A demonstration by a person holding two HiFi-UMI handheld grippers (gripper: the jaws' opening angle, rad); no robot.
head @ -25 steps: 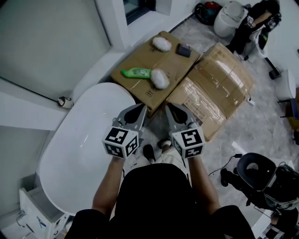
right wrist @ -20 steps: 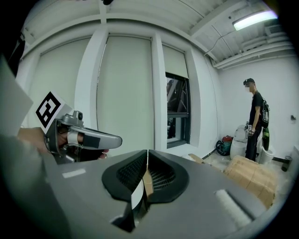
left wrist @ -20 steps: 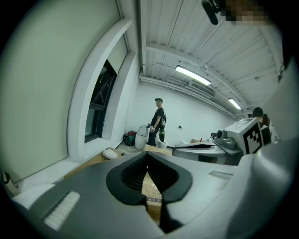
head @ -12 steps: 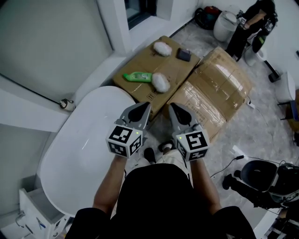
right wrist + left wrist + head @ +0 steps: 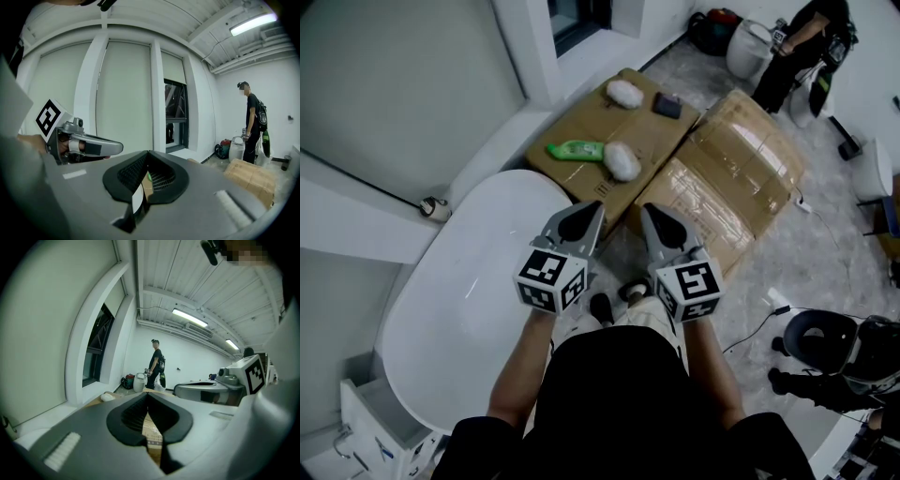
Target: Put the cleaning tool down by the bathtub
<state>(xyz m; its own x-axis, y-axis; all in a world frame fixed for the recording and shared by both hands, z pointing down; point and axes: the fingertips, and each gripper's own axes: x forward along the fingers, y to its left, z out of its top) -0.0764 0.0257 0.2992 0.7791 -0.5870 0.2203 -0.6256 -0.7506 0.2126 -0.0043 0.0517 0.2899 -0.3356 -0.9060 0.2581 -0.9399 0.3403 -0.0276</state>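
My left hand-held gripper [image 5: 589, 216] and right hand-held gripper [image 5: 652, 216] are both closed, empty. The likely tool, a white puff [image 5: 623, 161], lies on the box [image 5: 581, 112] at twelve o'clock, tub [image 5: 478, 300] at nine. I might grab its twin [image 5: 625, 92] or the bottle [image 5: 575, 148] instead.

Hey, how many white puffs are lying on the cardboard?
2. One puff lies at the far end of the cardboard, left of a dark pad; the other lies nearer, right of the green bottle. None looks hidden.
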